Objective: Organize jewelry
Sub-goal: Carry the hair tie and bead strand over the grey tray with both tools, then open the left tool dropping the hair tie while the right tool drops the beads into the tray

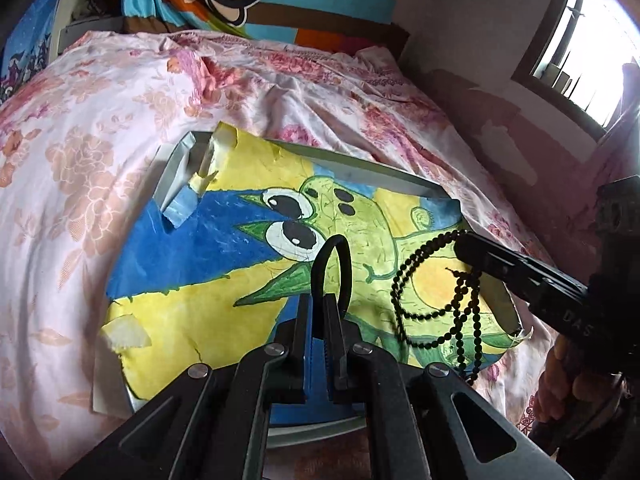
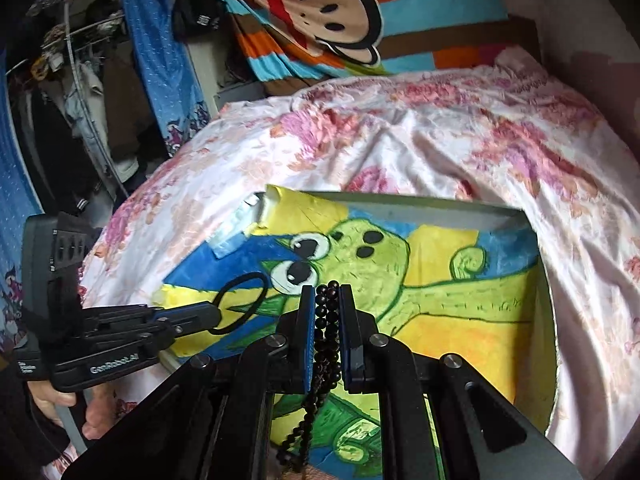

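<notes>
A shallow grey tray [image 1: 360, 168] lined with a yellow, blue and green cartoon drawing lies on the bed; it also shows in the right wrist view [image 2: 420, 204]. My left gripper [image 1: 319, 300] is shut on a black ring-shaped band [image 1: 344, 256], held above the drawing; the band shows in the right wrist view [image 2: 240, 300] too. My right gripper [image 2: 328, 292] is shut on a dark bead necklace [image 2: 325, 332], whose loops hang down over the tray [image 1: 432, 292]. The right gripper [image 1: 464, 244] comes in from the right in the left wrist view; the left gripper [image 2: 216, 314] from the left.
The tray rests on a pink floral bedsheet [image 1: 100, 128]. A striped monkey-print blanket [image 2: 360, 20] lies at the head of the bed. A window [image 1: 584, 52] is at the right. Hanging clothes and a blue curtain [image 2: 160, 68] stand left of the bed.
</notes>
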`<state>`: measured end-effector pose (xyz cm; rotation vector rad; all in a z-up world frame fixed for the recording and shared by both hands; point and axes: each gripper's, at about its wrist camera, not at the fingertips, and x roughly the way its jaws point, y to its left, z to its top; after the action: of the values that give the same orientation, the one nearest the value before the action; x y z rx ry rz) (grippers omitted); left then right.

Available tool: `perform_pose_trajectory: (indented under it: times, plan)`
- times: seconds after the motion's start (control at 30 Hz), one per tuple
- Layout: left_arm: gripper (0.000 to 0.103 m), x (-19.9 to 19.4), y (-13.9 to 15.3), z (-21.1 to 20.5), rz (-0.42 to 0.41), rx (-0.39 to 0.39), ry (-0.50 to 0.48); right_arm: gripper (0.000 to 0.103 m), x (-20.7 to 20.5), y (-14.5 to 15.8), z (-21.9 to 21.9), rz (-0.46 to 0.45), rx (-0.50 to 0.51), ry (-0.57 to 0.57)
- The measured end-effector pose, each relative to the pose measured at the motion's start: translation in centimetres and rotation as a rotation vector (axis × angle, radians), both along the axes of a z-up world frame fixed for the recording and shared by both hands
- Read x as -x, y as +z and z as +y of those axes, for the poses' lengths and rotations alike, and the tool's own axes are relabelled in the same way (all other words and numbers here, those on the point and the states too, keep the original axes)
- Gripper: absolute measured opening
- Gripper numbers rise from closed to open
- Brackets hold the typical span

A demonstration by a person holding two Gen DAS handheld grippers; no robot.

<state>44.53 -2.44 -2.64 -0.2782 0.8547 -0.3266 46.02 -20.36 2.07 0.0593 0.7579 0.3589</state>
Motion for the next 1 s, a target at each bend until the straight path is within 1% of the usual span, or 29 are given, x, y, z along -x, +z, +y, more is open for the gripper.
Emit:
perform_pose_trajectory:
  times: [0.17, 0.3, 0.37, 0.43, 0.5, 0.57, 0.6, 0.63, 0.67, 0.7, 0.73, 0.77, 0.8, 0.83, 0.87, 0.9, 0.93, 1.0]
  plan:
    - [0.005, -0.1, -1.0, -0.5, 0.030, -0.019, -0.006, 0.010, -1.0, -2.2, -0.8, 0.058, -0.008, -0.013]
    - [0.006, 0.0, -1.3, -0.8, 0.047, -0.025, -0.011, 0.012, -0.7, -2.9, -1.1, 0.082, 0.000, -0.007]
    - [0.006, 0.0, -1.4, -0.9, 0.064, -0.016, -0.013, 0.018, -0.5, -2.9, -1.4, 0.092, 0.003, -0.009]
    - [0.008, 0.1, -1.3, -0.7, 0.074, -0.014, -0.006, 0.039, -0.2, -2.7, -1.8, 0.084, -0.001, -0.013]
    - [0.013, 0.4, -1.1, -0.6, 0.077, -0.016, 0.002, 0.043, 0.4, -2.2, -2.1, 0.065, 0.004, -0.022]
    - [0.014, 1.0, -0.8, -0.4, 0.072, -0.015, 0.010, 0.043, 1.3, -1.5, -2.6, 0.045, 0.011, -0.032]
    - [0.014, 1.3, -0.5, -0.3, 0.069, -0.012, 0.011, 0.045, 1.7, -1.1, -2.8, 0.035, 0.012, -0.040]
    - [0.014, 1.7, -0.2, -0.2, 0.064, -0.008, 0.014, 0.052, 2.2, -0.7, -3.1, 0.021, 0.012, -0.050]
    - [0.018, 2.3, 0.2, -0.1, 0.056, -0.005, 0.015, 0.055, 3.2, 0.0, -3.3, -0.003, 0.013, -0.058]
    - [0.025, 2.7, 0.6, 0.0, 0.048, -0.007, 0.015, 0.060, 3.7, 0.4, -3.5, -0.018, 0.012, -0.060]
    - [0.030, 3.4, 1.0, 0.0, 0.036, -0.010, 0.017, 0.062, 4.8, 1.2, -3.7, -0.045, 0.013, -0.058]
    - [0.044, 4.1, 1.5, 0.1, 0.019, -0.011, 0.020, 0.064, 5.6, 1.8, -3.7, -0.065, 0.014, -0.059]
    - [0.066, 5.1, 2.2, 0.2, -0.002, -0.012, 0.028, 0.067, 6.4, 2.4, -3.8, -0.088, 0.013, -0.061]
    - [0.076, 6.2, 2.9, 0.4, -0.030, -0.012, 0.045, 0.073, 7.7, 3.2, -3.9, -0.116, 0.012, -0.067]
    - [0.085, 7.2, 3.6, 0.6, -0.059, -0.010, 0.061, 0.077, 8.7, 3.9, -3.9, -0.136, 0.012, -0.070]
    - [0.085, 8.3, 4.5, 0.8, -0.091, -0.004, 0.071, 0.082, 9.6, 4.3, -3.9, -0.152, 0.011, -0.076]
    - [0.086, 9.5, 5.4, 1.0, -0.114, 0.001, 0.068, 0.084, 10.6, 4.9, -4.0, -0.171, 0.009, -0.084]
    - [0.092, 11.5, 6.7, 1.3, -0.142, -0.005, 0.078, 0.086, 12.6, 6.0, -4.0, -0.201, -0.004, -0.090]
